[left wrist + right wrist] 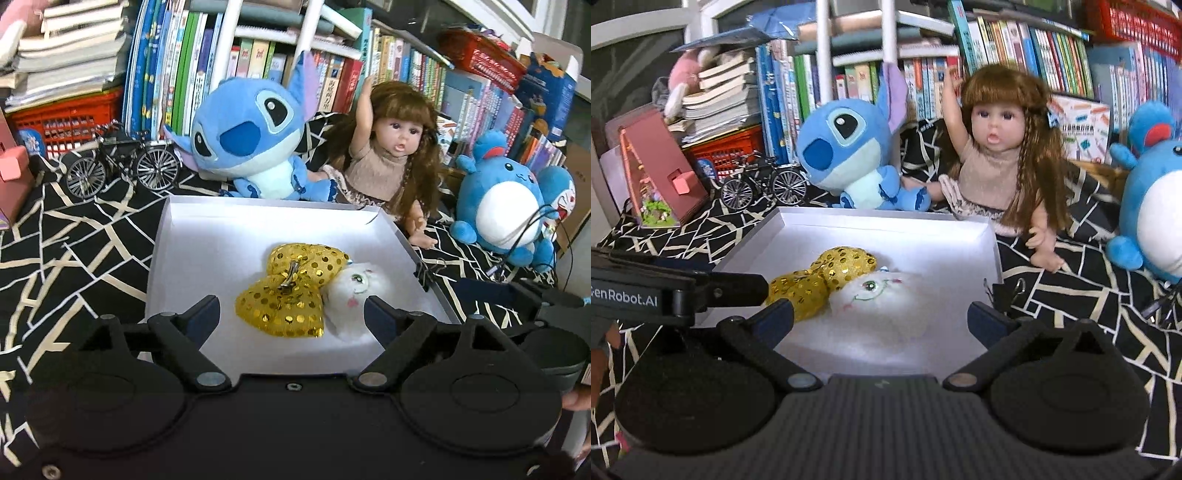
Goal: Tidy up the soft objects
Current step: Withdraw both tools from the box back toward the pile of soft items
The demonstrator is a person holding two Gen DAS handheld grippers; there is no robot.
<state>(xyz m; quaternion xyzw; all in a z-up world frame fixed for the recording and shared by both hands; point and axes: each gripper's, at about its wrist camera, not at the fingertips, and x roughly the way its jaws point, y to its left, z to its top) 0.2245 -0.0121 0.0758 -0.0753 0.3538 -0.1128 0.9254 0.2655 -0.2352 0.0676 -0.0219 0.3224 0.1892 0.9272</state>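
A gold sequin bow (291, 291) and a white plush face toy (356, 291) lie side by side, touching, in a shallow white box (207, 236). My left gripper (290, 314) is open and empty, its fingers just above the box's near part, either side of the two toys. My right gripper (881, 319) is open and empty, over the box's (923, 230) near right part, with the white plush (882, 299) between its fingers and the bow (820, 278) to its left. The left gripper's body shows at the left of the right wrist view (665, 291).
Behind the box sit a blue Stitch plush (255, 140), a long-haired doll (391, 155) and a round blue plush (506, 206). A model bicycle (122, 162), a red crate (62, 118), a pink model house (657, 173) and bookshelves stand around. Binder clips (1004, 291) sit at the box's right edge.
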